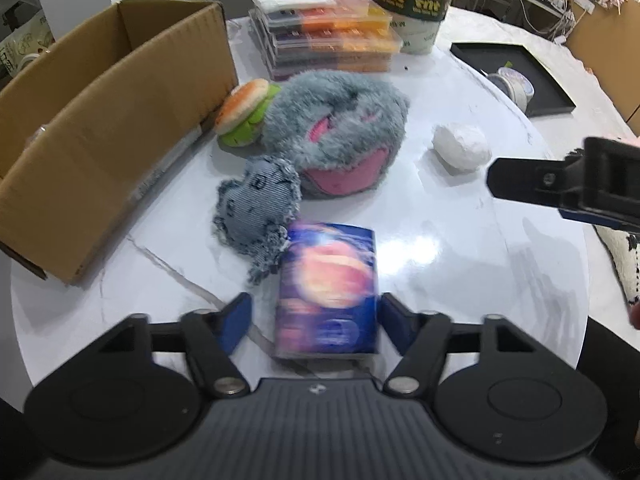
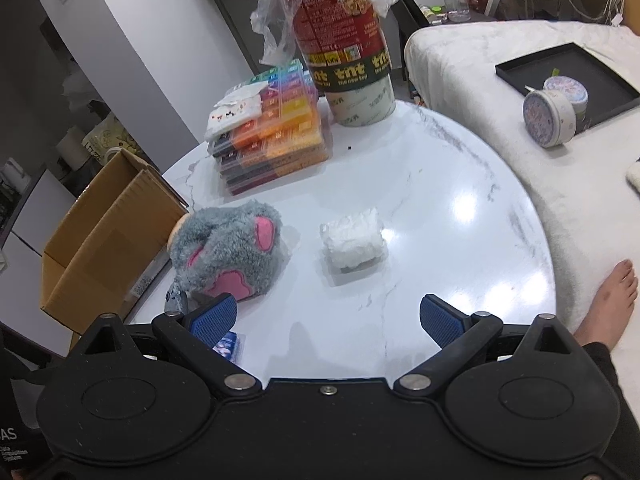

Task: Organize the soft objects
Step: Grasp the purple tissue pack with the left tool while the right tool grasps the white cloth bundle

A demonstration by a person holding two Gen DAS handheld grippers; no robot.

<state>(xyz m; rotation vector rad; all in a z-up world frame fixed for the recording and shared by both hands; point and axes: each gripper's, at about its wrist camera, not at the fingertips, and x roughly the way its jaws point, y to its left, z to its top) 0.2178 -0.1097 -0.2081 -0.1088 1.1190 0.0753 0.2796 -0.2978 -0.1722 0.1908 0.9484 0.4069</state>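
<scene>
A blue tissue pack lies flat between the open left tongs, with a frayed denim toy just beyond, then a grey-pink plush, burger plush and a white soft lump farther right

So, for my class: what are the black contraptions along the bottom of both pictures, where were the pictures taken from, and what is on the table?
Each is a hand-held gripper with a camera looking along its two blue-padded fingers. One picture is from the left hand-held gripper, open around a blue packet, not clamping it. The other is from the right hand-held gripper, open and holding nothing. On the white table lie a grey plush, a denim toy, a burger toy, a white lump and a cardboard box.
</scene>
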